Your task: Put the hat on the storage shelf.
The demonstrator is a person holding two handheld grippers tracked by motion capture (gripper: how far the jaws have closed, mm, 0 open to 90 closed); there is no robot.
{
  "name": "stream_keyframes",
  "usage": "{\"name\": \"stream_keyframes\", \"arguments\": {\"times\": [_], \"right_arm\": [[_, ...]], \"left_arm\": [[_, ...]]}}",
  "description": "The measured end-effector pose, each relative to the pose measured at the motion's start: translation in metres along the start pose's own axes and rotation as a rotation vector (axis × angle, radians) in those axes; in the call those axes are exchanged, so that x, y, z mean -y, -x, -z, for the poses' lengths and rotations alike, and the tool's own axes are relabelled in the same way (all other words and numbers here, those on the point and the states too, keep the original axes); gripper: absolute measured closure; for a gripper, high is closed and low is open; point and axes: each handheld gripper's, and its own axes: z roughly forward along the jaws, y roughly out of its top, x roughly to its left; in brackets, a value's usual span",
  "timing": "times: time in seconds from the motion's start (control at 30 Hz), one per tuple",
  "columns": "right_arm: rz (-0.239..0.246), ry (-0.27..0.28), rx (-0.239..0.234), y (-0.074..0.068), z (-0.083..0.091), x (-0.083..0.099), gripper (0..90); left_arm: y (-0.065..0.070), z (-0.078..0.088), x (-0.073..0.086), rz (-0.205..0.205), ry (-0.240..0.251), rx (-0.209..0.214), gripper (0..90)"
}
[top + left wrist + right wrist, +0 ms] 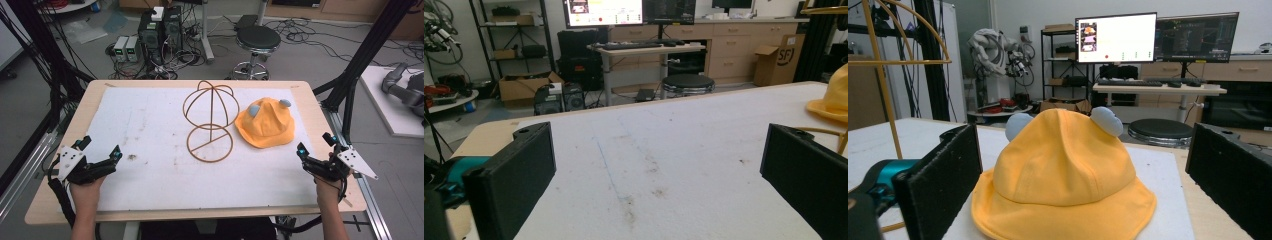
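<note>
Black jaws of the right gripper (1083, 175) are held wide apart, clamped on nothing. Just ahead, between them but untouched, the hat (1063, 180) lies near the tabletop's right edge, beside the stand (210, 122).

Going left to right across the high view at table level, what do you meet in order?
Left claw → wire hat stand → orange hat → right claw. All sit over the white mat; both claws are open and hold nothing.
</note>
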Motion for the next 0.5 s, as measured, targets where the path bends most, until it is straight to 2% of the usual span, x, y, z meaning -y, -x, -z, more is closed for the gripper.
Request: {"name": "stream_keyframes", "arguments": {"times": [0.37, 0.5], "right_arm": [[0.025, 0.017, -0.006, -0.0021, -0.0043, -0.002, 1.2], [0.044, 0.021, -0.016, -0.0042, -0.007, -0.007, 1.2]], "left_arm": [[0.0027, -0.0003, -0.002, -0.01, 0.015, -0.006, 1.7], [0.002, 0.0034, -0.0031, 0.002, 0.03, -0.003, 1.7]]}}
